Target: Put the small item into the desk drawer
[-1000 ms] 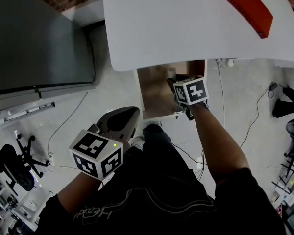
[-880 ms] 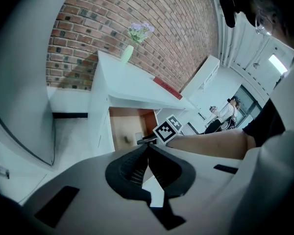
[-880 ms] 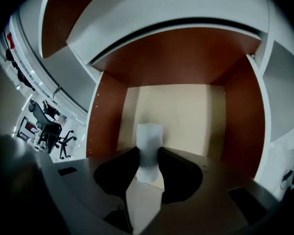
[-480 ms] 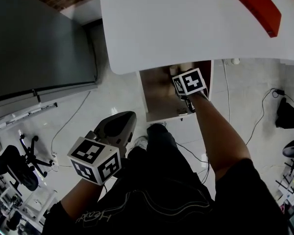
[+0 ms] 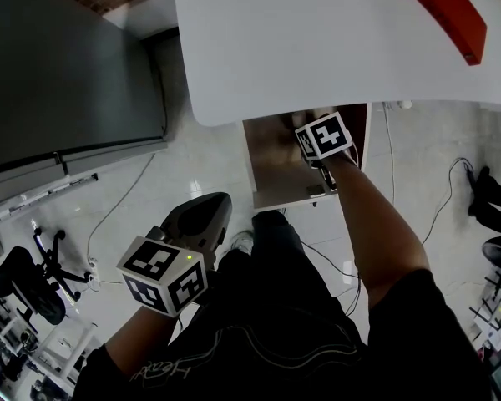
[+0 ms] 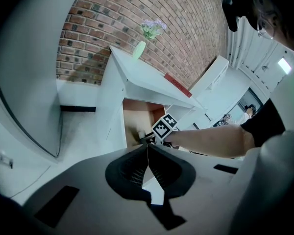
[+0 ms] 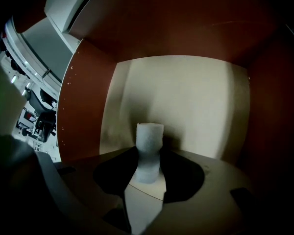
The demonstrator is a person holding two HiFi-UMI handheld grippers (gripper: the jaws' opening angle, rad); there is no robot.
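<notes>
Inside the drawer (image 5: 271, 170), we are easing our right gripper (image 7: 149, 154), jaws just opening, off the seemingly light, squashy small item (image 7: 150, 136) pinched mid-length, our left gripper (image 6: 147, 153) idling closed, empty.

Red box (image 5: 451, 11): white print at the top edge of the head view, cut off, unreadable.
Red box, left gripper view (image 6: 178, 85): print too small to read.
Shirt (image 5: 259, 341): pale script lettering low on the left, upside down; seems to begin "He", the rest illegible.
Left gripper cube (image 5: 163, 274): black-and-white square code patterns, no letters or numbers.
Right gripper cube (image 5: 324, 135): the same kind of square code patterns, also seen in the left gripper view (image 6: 164, 126).
Right gripper view: no writing to be read.
</notes>
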